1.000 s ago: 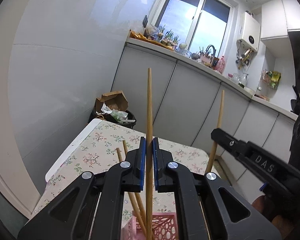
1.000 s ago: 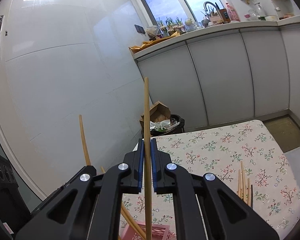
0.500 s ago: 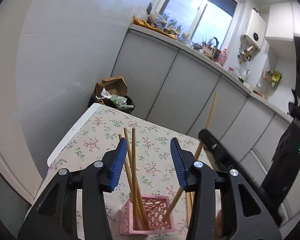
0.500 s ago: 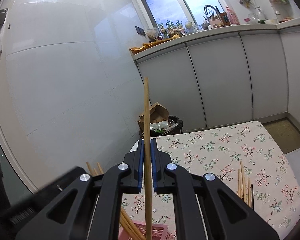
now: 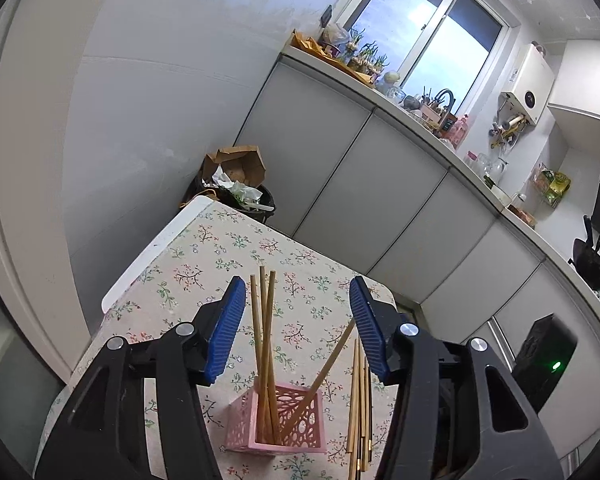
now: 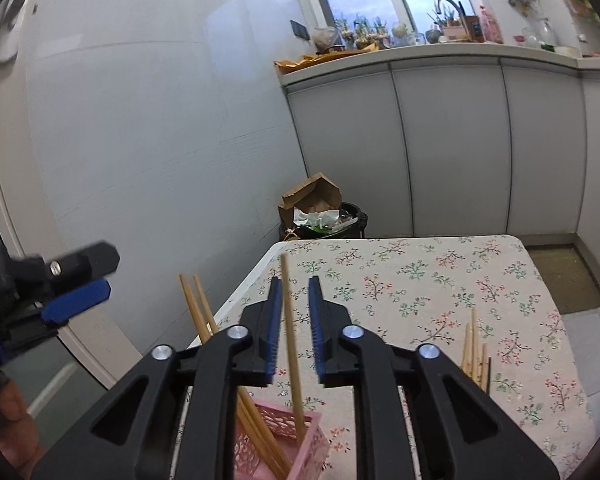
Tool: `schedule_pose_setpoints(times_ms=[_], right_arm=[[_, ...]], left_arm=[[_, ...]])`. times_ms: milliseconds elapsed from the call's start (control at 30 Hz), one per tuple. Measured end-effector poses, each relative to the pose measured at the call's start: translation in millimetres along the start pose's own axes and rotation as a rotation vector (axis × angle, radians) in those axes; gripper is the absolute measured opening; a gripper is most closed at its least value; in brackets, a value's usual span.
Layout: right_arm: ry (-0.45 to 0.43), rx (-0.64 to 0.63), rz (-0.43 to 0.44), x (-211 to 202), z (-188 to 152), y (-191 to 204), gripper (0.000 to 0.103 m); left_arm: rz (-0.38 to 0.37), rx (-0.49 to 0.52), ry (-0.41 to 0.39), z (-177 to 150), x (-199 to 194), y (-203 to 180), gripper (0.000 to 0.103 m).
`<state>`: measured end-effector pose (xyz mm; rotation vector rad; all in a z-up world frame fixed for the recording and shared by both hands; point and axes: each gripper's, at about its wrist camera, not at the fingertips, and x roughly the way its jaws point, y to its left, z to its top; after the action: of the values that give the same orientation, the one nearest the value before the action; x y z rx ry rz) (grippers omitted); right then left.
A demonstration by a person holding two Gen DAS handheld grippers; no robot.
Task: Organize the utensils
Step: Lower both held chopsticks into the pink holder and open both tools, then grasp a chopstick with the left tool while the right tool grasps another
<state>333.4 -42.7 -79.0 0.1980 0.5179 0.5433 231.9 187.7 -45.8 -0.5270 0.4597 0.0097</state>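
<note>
A pink lattice holder [image 5: 276, 420] stands on the floral tablecloth and holds several wooden chopsticks [image 5: 265, 344]; one leans to the right [image 5: 324, 372]. My left gripper [image 5: 296, 320] is open and empty above the holder. My right gripper [image 6: 292, 320] is open, with a chopstick [image 6: 291, 344] standing loose between its jaws, its lower end in the holder [image 6: 296, 436]. More chopsticks lie loose on the table to the right of the holder [image 5: 360, 404], also in the right wrist view [image 6: 474, 352].
The table [image 6: 420, 280] stands against a white wall. A black bin with cardboard [image 5: 236, 184] is behind its far corner. Grey cabinets [image 5: 360, 184] run along the back. The left gripper shows at the left edge of the right wrist view [image 6: 60, 292].
Both grippers opened and let go of their chopsticks, which now stand in the pink holder. The left gripper rose and pulled back.
</note>
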Motion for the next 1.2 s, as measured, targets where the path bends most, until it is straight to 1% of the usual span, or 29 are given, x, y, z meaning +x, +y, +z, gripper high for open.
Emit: schedule_pose_setpoints(times_ms=[67, 200, 300, 333, 433, 533, 600, 700, 733, 800, 867, 933, 1000, 1200], right_arm=[[-0.004, 0.034, -0.021, -13.5, 11.1, -14.0, 0.030], [-0.019, 0.139, -0.085, -50.5, 36.8, -62.3, 0.031], [-0.001, 0.203, -0.152, -71.5, 44.5, -99.4, 0.031], [0.000, 0.218, -0.159, -75.0, 44.8, -107.7, 0.031], [0.024, 0.279, -0.172, -85.3, 38.4, -137.3, 0.031], [0.075, 0.322, -0.216, -84.6, 28.0, -163.8, 0.031], [0.122, 0.357, -0.240, -81.5, 20.4, -181.7, 0.031], [0.176, 0.429, -0.262, -76.2, 7.6, -205.6, 0.031], [0.192, 0.454, -0.277, -75.0, 2.5, -214.6, 0.031], [0.222, 0.502, -0.303, -71.4, -7.1, -229.0, 0.031], [0.254, 0.532, -0.324, -65.9, -16.5, -238.2, 0.031], [0.290, 0.544, -0.348, -60.4, -26.9, -246.8, 0.032], [0.309, 0.568, -0.339, -57.4, -34.9, -255.1, 0.032], [0.330, 0.576, -0.359, -50.6, -43.7, -265.2, 0.032]], left_arm=[[-0.014, 0.002, 0.000, 0.1, -2.8, -5.1, 0.051], [-0.035, 0.050, 0.009, -3.9, -7.6, -26.2, 0.051], [-0.061, 0.143, 0.050, -17.5, -6.9, -58.1, 0.051], [-0.065, 0.174, 0.064, -22.7, -5.9, -68.0, 0.051], [-0.073, 0.278, 0.131, -43.3, 2.8, -99.7, 0.051], [-0.073, 0.341, 0.206, -64.0, 18.4, -123.4, 0.051], [-0.071, 0.388, 0.281, -79.8, 34.3, -139.5, 0.051], [-0.044, 0.451, 0.375, -102.1, 61.5, -158.9, 0.051], [-0.041, 0.464, 0.422, -109.6, 75.8, -164.7, 0.051], [-0.028, 0.451, 0.491, -119.3, 103.1, -168.1, 0.051], [-0.009, 0.428, 0.534, -124.8, 130.9, -166.9, 0.051], [0.002, 0.375, 0.585, -126.4, 160.8, -157.8, 0.051], [0.027, 0.331, 0.611, -130.1, 184.1, -149.6, 0.051], [0.082, 0.339, 0.672, -141.0, 228.7, -135.4, 0.051]])
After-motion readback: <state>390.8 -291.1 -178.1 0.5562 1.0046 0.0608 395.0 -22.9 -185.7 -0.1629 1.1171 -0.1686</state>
